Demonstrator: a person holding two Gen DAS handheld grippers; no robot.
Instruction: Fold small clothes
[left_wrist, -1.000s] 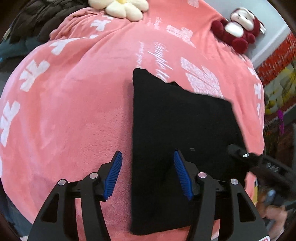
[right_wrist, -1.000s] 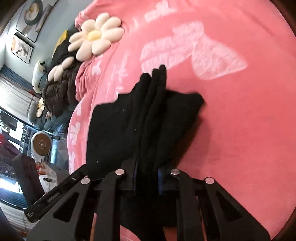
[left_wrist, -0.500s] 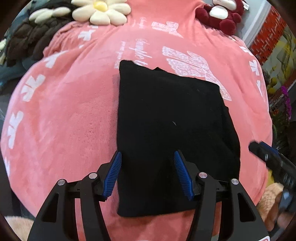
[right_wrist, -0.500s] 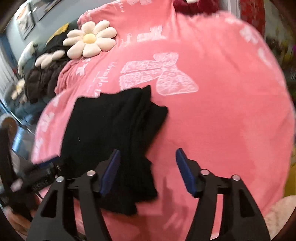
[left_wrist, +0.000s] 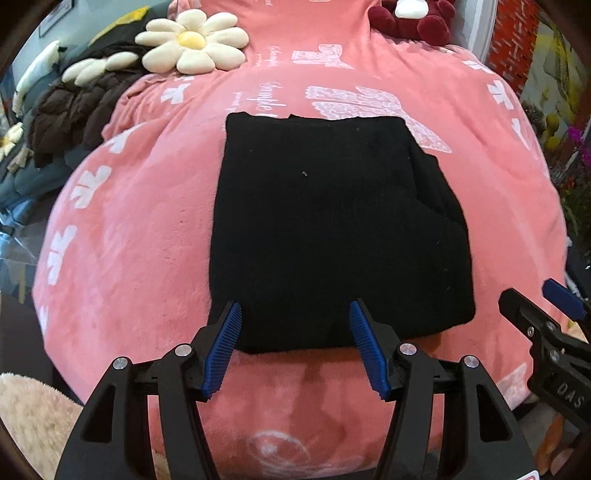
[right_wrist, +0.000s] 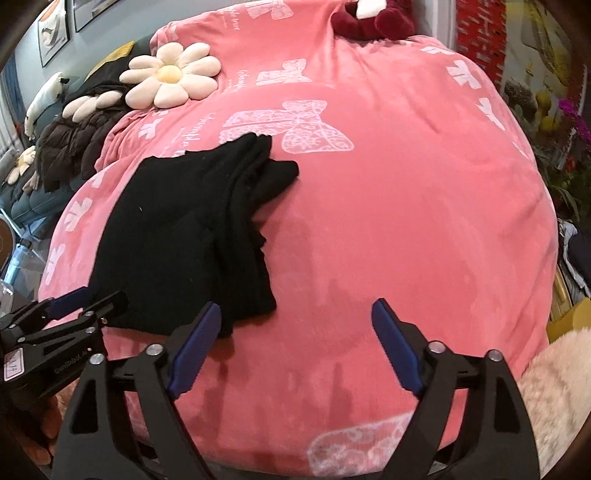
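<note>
right gripper jaws opening wide, apparently empty

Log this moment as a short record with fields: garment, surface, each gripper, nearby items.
garment: black garment, folded, lying flat
surface: pink blanket with white bow prints
left gripper: open, hovering at the garment's near edge, nothing held
right gripper: jaws opening, nothing between them
nearby: daisy cushion, dark red plush toy
</note>
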